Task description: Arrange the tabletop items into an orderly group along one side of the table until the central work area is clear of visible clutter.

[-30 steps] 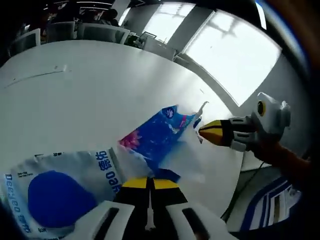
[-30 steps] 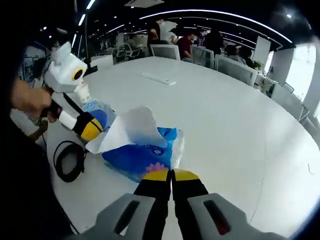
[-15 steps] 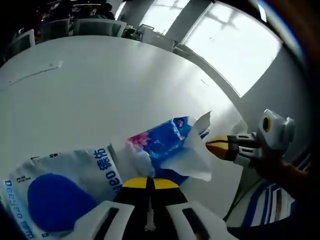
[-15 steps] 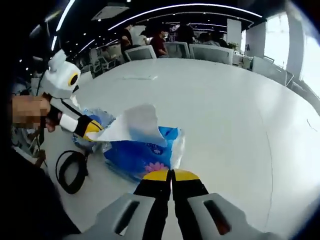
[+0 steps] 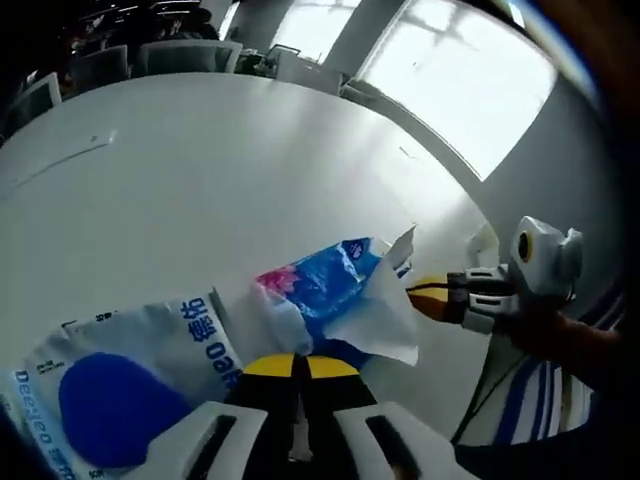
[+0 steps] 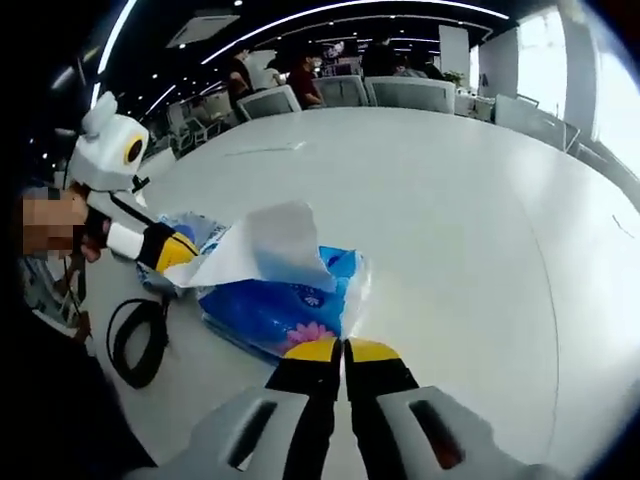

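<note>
A blue tissue pack lies on the white table. A white tissue sheet rises out of it. My left gripper is shut, and the sheet's corner runs into its yellow tips. My right gripper is shut too, its tips at the pack's near edge; whether it holds the wrapper I cannot tell. A white and blue Deeyeo pack lies beside the blue one, close under the left gripper.
A black looped cable lies near the table's edge beside the packs. A thin flat object rests far across the table. Chairs and seated people line the far side. The table's edge drops off right behind the right gripper.
Both views have shifted a little with the hands. The sheet stays stretched from the left gripper to the pack and has sagged lower over it. Both grippers remain shut.
</note>
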### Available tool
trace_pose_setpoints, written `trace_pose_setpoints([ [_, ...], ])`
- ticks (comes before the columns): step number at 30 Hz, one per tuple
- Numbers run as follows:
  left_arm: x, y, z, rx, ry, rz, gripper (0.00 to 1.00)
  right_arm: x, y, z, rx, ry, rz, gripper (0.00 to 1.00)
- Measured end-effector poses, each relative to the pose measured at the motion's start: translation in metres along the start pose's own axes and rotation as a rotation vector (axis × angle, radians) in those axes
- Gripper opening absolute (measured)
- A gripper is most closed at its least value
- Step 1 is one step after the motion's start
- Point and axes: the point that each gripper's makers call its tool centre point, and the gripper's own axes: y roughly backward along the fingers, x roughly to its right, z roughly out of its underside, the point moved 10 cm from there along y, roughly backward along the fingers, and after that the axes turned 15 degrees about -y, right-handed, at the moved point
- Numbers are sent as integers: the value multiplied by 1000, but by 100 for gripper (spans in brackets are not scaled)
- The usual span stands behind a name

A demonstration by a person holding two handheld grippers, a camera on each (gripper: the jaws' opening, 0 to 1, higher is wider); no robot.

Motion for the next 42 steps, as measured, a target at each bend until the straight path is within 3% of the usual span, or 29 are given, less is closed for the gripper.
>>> trace_pose_setpoints([
  [9, 3, 8, 6, 25, -21, 17, 10, -5, 5, -3, 29, -22, 0, 18],
  [16, 10, 28, 8, 128, -49, 21, 21, -21, 16, -7, 71, -72, -5, 29],
  [20, 10, 51, 14, 210, -62, 15, 28, -33, 20, -6, 88, -53, -18, 34],
  [24, 6, 72, 22, 252, -78, -16, 38, -46, 27, -10, 112, -25, -36, 44],
  [26, 3, 92, 30, 288, -52, -23, 41, -55, 32, -12, 110, -16, -57, 48],
  [29, -2, 104, 39, 319, -22, -30, 48, -63, 37, -11, 109, -4, -71, 58],
  [42, -23, 180, 87, 350, -38, -146, 72, -102, 63, -6, 115, 38, -98, 80],
])
